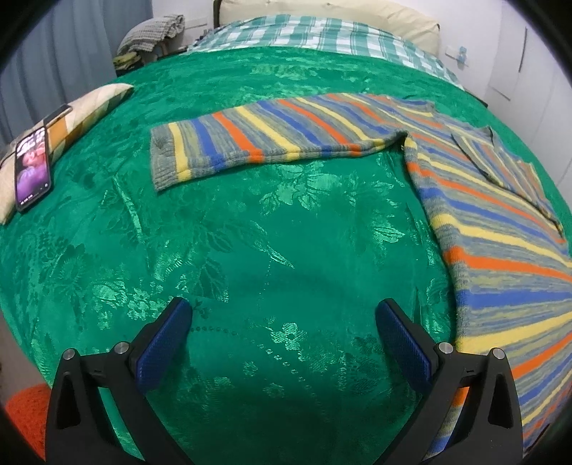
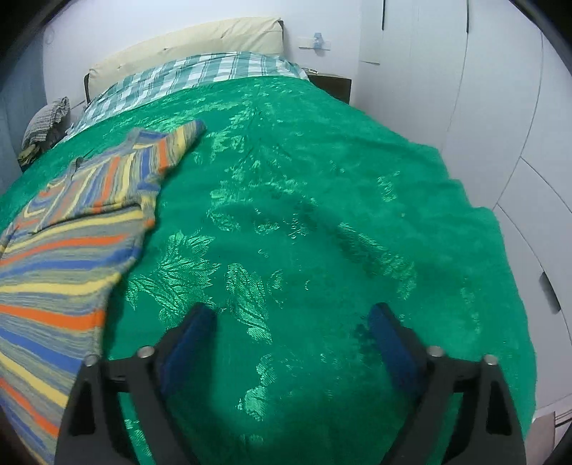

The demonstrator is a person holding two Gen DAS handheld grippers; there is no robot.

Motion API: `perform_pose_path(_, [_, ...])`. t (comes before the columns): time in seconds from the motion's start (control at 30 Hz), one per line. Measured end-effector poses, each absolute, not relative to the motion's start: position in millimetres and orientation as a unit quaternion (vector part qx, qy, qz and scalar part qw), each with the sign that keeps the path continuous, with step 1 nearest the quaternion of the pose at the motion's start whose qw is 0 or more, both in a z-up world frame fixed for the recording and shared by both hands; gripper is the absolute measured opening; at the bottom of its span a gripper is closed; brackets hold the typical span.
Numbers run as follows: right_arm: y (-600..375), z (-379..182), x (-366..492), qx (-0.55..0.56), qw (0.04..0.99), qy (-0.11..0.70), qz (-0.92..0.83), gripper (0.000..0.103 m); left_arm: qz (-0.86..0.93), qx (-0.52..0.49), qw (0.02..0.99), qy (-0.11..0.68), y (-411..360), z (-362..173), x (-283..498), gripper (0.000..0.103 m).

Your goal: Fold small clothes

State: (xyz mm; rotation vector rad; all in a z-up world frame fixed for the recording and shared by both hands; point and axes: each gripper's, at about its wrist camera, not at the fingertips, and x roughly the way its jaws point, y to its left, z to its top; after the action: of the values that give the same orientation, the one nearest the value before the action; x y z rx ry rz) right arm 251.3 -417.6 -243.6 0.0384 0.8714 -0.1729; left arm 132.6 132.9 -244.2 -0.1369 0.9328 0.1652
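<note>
Orange, blue, yellow, grey striped sweater; shiny green floral bedspread; green-white checked sheet.

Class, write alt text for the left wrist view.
A striped knit sweater lies flat on a green bedspread, one sleeve stretched left. The open left tool hovers over bare bedspread; a phone rests against a cushion.

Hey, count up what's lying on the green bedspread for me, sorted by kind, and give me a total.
Striped sweaters: 1
Phones: 1, leaning on the small cushion
Small patterned cushions: 1
Total: 3

Both tools, left tool and right tool, hover open over the green bedspread, holding nothing.
</note>
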Motion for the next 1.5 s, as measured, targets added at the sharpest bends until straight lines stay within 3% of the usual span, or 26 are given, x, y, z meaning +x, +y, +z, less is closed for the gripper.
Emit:
perform_pose_path(0.43, [-414, -256, 258, 0.022, 0.903, 0.422, -0.076, 0.102, 0.084, -0.061, 0.887, 0.45, 131, -245, 133, 0.103])
perform_pose_path(1.5, [-413, -256, 259, 0.016, 0.902, 0.424, -0.078, 0.103, 0.076, -0.025, 0.891, 0.446, 125, -249, 132, 0.103])
